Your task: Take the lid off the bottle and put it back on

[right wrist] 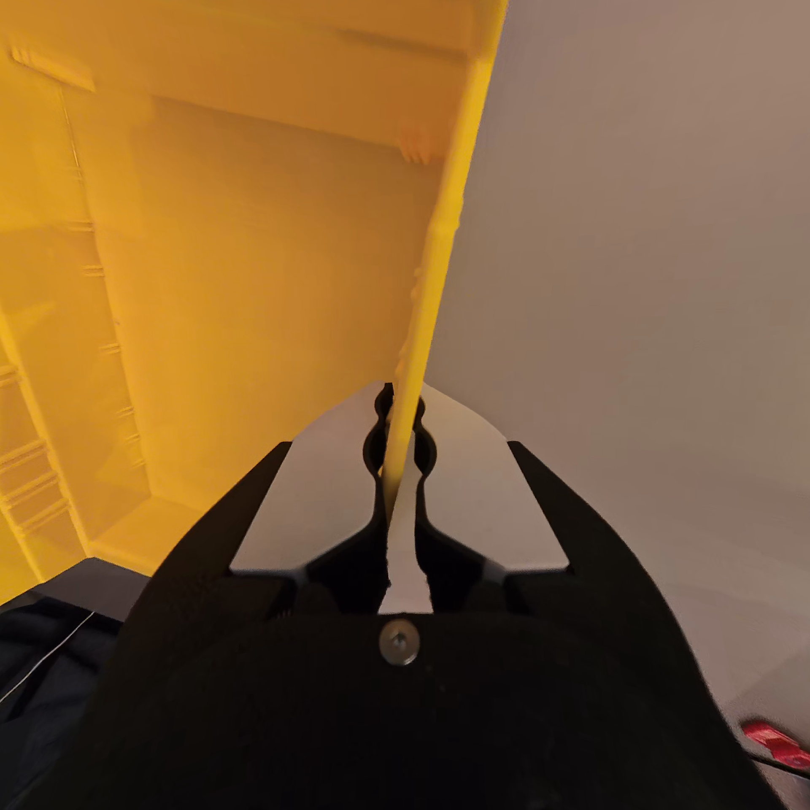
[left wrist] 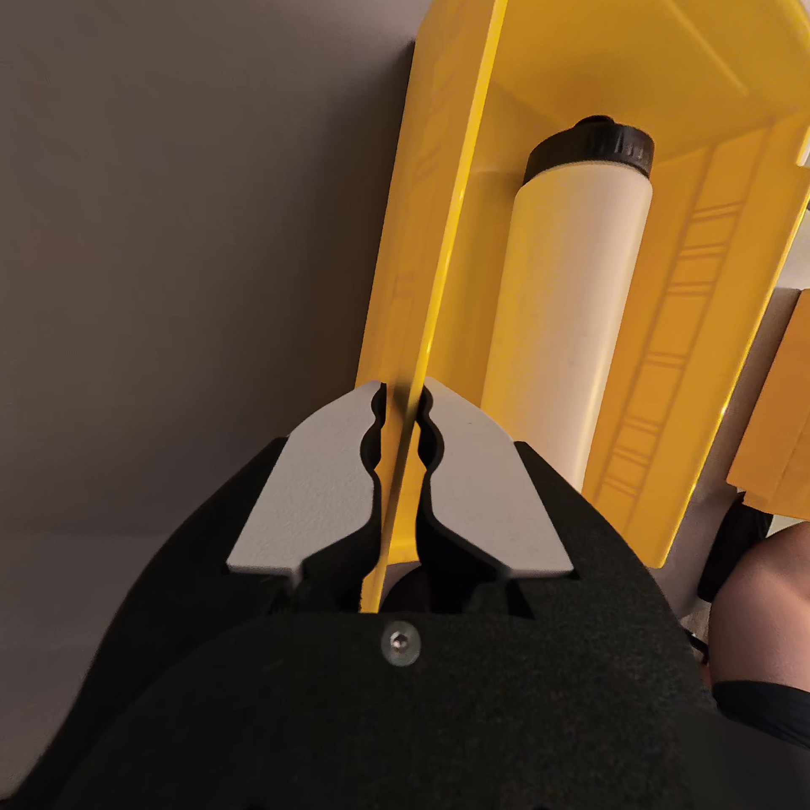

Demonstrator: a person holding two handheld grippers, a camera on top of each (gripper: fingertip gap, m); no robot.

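Note:
A cream bottle with a black ribbed lid screwed on lies inside a yellow plastic bin. My left gripper is shut on the bin's left wall, with the bottle just right of it. My right gripper is shut on the bin's right wall. The right wrist view shows only the bin's yellow inside; the bottle is not in that view.
A grey surface lies left of the bin and also shows right of it in the right wrist view. A second yellow piece and a person's arm are at the right. A red object sits at the lower right.

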